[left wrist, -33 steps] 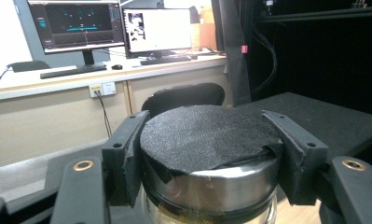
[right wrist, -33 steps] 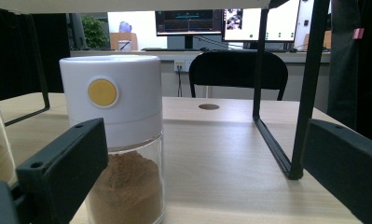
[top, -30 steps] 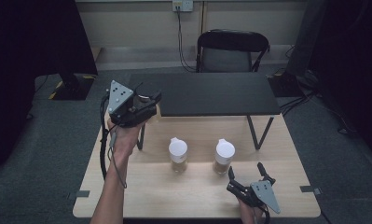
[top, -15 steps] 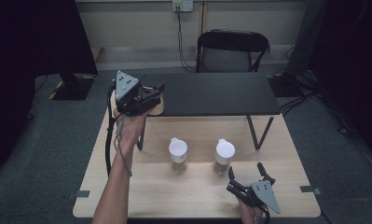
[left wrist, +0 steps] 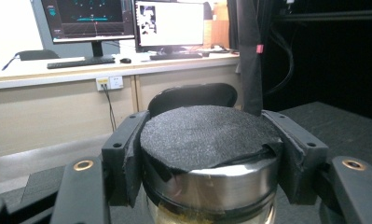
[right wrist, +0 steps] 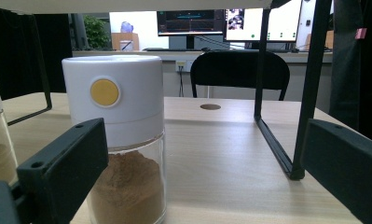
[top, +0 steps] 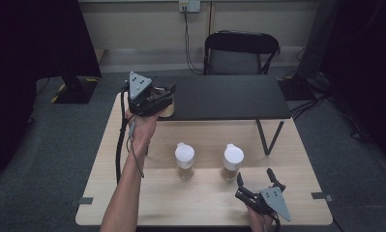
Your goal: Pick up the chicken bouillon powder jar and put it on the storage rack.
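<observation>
1. The left claw [top: 162, 96] pinches a jar [left wrist: 207, 158] between its jaws, held above the black shelf [top: 219, 96].
2. The right claw [top: 256, 180] is spread, resting low on the bench [top: 205, 193] near a white-capped jar [right wrist: 120, 140].

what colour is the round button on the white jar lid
Yellow, on the white-lidded jar; the right gripper view shows the button best.
</observation>
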{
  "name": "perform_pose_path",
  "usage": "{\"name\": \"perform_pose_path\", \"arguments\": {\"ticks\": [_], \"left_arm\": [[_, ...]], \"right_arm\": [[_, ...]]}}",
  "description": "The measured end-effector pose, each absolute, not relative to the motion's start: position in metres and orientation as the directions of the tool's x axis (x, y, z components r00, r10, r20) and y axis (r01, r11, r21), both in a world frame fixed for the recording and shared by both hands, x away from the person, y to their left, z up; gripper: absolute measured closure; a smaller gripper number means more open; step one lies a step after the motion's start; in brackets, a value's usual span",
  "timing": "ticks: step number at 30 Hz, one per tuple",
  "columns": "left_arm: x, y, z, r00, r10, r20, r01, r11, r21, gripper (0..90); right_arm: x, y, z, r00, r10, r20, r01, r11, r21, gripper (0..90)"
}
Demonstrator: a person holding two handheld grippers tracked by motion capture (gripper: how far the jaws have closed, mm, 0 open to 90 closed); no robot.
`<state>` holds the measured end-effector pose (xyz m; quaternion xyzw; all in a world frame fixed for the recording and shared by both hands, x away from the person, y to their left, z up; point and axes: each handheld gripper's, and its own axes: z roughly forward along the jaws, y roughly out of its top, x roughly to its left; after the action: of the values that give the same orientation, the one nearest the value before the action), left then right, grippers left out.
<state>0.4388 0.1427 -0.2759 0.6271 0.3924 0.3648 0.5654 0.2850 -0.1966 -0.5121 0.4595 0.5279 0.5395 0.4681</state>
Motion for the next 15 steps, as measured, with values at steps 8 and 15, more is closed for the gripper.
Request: {"name": "perform_pose_path", "arguments": {"ticks": [8, 15], "left_arm": [[0.4421, 0.1424, -0.2817, 0.431, 0.902, 0.01, 0.063, -0.041, 0.997, 35.0], [0.4411, 0.143, -0.2849, 0.432, 0.902, 0.008, 0.043, -0.03, 0.999, 34.8]], "right_arm": [[0.2851, -0.1966, -0.5121, -0.139, 0.99, 0.002, -0.02, -0.004, 1.0, 0.0], [0.285, -0.1966, -0.5121, -0.139, 0.99, 0.001, -0.02, -0.004, 1.0, 0.0]]}}
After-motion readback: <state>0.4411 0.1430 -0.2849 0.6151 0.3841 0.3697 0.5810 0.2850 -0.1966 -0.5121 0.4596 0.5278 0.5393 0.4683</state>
